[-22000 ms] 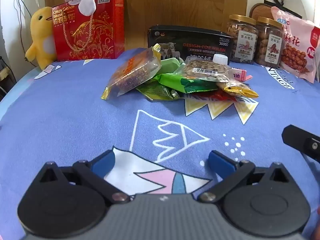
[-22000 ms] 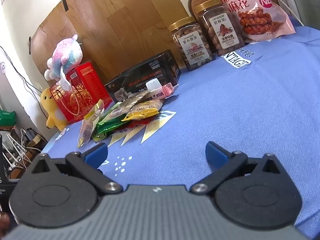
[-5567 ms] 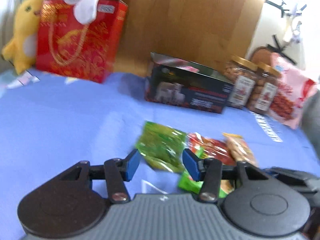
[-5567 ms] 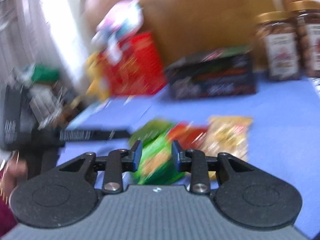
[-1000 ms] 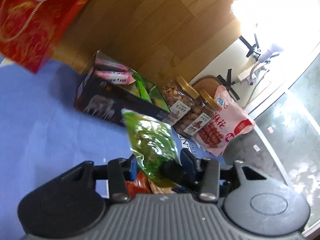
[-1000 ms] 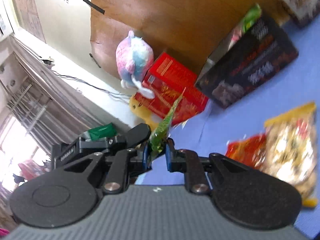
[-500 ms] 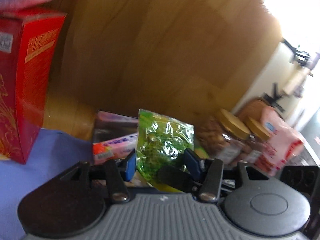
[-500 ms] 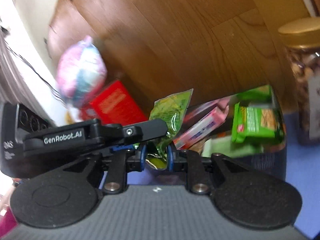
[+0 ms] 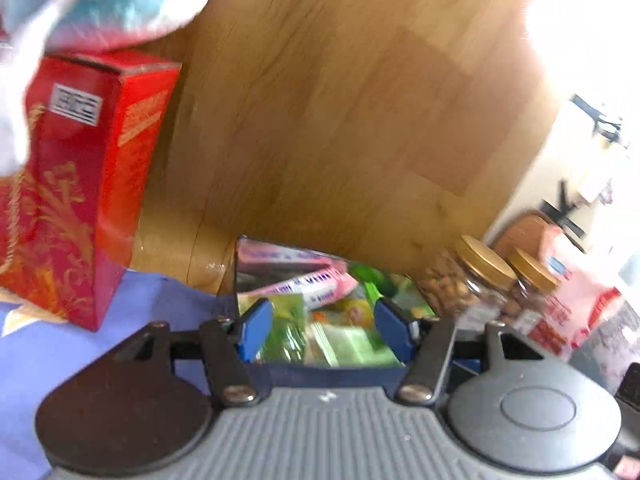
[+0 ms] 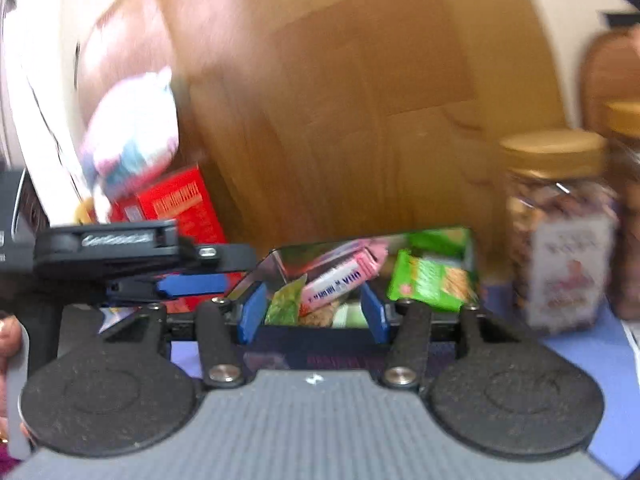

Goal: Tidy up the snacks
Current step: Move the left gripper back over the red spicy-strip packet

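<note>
Since 0.5 s earlier, green packet (image 9: 286, 332) was released into dark box (image 9: 320, 372) | left gripper (image 9: 324, 334) and right gripper (image 10: 312, 312) were seen spread, nothing held | step judged: deposit into box | next: withdrawal, then pickup of any remaining snacks.
</note>
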Action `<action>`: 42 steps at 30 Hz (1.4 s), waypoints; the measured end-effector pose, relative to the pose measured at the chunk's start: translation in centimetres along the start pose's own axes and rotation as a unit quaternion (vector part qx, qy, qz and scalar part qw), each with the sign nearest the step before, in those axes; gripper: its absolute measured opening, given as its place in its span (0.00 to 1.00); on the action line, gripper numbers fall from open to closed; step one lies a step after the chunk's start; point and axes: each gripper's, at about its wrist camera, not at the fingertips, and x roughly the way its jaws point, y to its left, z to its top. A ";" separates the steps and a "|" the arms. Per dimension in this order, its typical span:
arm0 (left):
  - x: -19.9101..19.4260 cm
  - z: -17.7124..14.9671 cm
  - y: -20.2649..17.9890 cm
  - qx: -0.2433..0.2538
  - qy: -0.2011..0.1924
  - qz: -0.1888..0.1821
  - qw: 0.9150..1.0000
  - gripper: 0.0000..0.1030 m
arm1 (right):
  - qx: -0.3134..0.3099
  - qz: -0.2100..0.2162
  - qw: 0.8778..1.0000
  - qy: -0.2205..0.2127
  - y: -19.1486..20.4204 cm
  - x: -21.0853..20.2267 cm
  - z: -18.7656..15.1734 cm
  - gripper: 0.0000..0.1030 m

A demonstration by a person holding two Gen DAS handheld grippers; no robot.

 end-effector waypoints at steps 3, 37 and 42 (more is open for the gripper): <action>-2.0 -2.9 -1.7 0.029 0.015 -0.004 0.999 0.56 | 0.026 -0.012 0.999 0.018 -0.8 -2.7 -2.5 0.54; -4.2 -15.8 -5.4 0.114 0.044 0.164 0.979 0.61 | -0.070 -0.041 0.993 0.083 1.1 -11.7 -12.1 0.66; -4.3 -15.8 -5.3 0.111 0.043 0.162 0.980 0.63 | -0.055 -0.031 0.995 0.080 1.0 -11.9 -12.1 0.68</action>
